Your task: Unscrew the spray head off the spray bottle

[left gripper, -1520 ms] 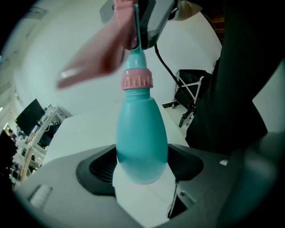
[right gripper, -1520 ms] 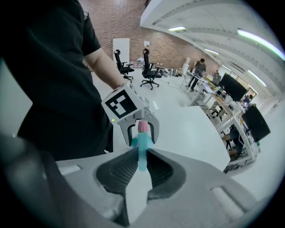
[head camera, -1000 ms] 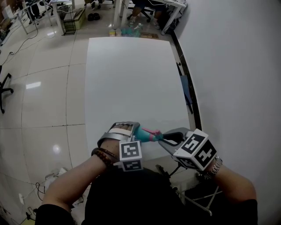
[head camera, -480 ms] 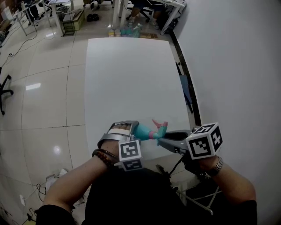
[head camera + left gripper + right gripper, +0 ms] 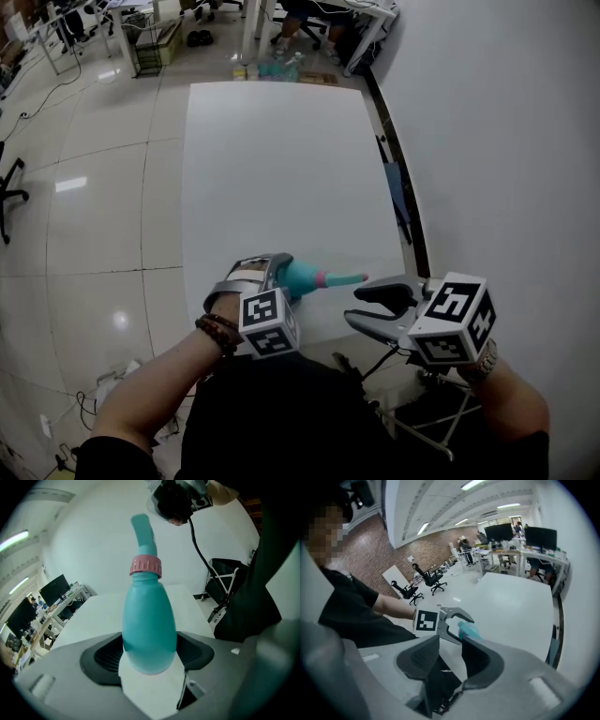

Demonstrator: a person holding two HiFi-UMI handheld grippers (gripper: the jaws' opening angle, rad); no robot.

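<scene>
Clamping the spray bottle (image 5: pixel 305 278) by its body, left gripper (image 5: pixel 278 272) holds it over the table (image 5: pixel 281 169); right gripper (image 5: pixel 371 307) opening, empty, just beside the spray head (image 5: pixel 342 279).

In the head view the left tool (image 5: pixel 284 277) hides the base of the teal plastic spray bottle (image 5: pixel 306 278). The person's dark-clad body (image 5: pixel 281 412) covers the near edge of the white desk (image 5: pixel 281 169) at 6 o'clock. Clutter (image 5: pixel 281 67) at 12 o'clock is too small to tell. In the right gripper view the right tool (image 5: pixel 450 644), jaws opening with nothing between them, masks most of the bottle. The left gripper view's top edge cuts that tool off at 1 o'clock.
</scene>
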